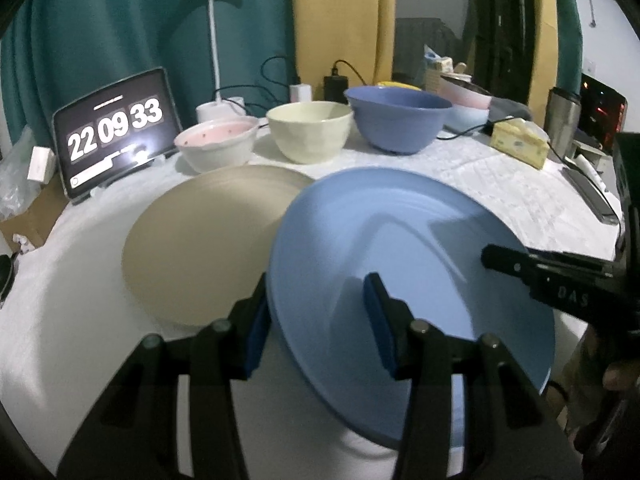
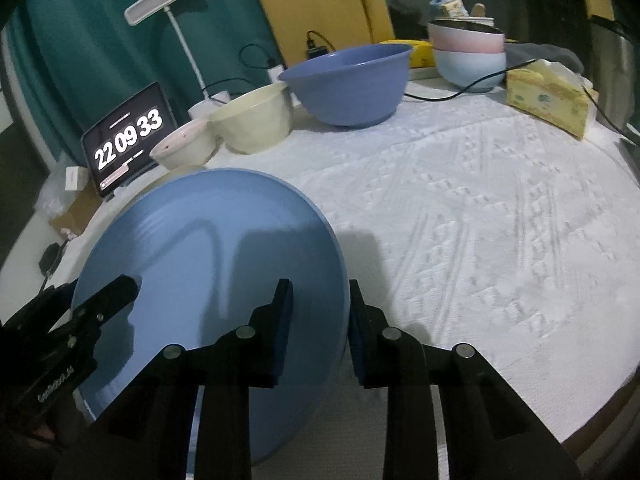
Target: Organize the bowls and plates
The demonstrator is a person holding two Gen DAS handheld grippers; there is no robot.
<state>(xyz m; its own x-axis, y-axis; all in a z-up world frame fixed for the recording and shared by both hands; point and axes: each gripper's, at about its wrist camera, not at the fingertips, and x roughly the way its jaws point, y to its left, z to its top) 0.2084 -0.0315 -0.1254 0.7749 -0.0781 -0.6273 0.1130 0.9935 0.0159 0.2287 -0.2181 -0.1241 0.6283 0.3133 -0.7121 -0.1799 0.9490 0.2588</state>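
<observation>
A blue plate [image 1: 400,264] is held tilted above the white tablecloth by both grippers. My left gripper [image 1: 316,316] straddles its left rim, one finger under and one on top. My right gripper [image 2: 318,320] straddles its right rim [image 2: 224,264] the same way. A beige plate [image 1: 200,248] lies flat on the cloth just left of and partly under the blue plate. At the back stand a pink-lined white bowl [image 1: 218,146], a cream bowl [image 1: 308,130] and a dark blue bowl [image 1: 398,118].
A tablet clock [image 1: 114,128] and white lamp [image 1: 214,40] stand at the back left. Stacked pink and pale blue bowls [image 2: 470,54], a tissue box [image 2: 548,98] and cables sit at the back right. The white cloth [image 2: 480,220] stretches right of the plate.
</observation>
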